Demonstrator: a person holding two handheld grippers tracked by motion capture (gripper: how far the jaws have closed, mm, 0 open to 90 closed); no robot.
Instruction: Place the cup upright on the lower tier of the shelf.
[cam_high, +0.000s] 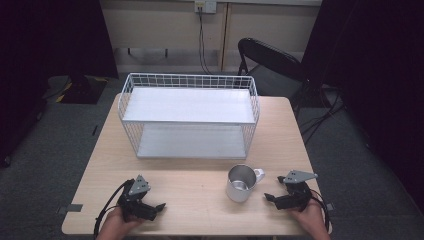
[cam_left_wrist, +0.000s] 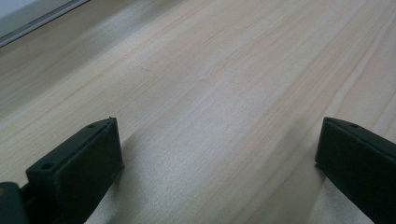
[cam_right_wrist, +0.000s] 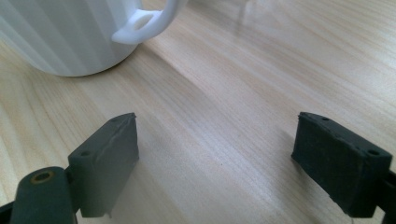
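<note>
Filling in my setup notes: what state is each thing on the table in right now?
Mug: upright, empty, handle toward the right gripper.
Wire rack: upright, both shelves bare.
Left gripper: open, holding nothing.
Right gripper: open, holding nothing, beside the mug.

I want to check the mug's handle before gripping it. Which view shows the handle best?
The right gripper view: the handle is close and sharp, a white loop on the mug. The high view shows the whole mug from above, its handle small. The left gripper view shows bare table.
</note>
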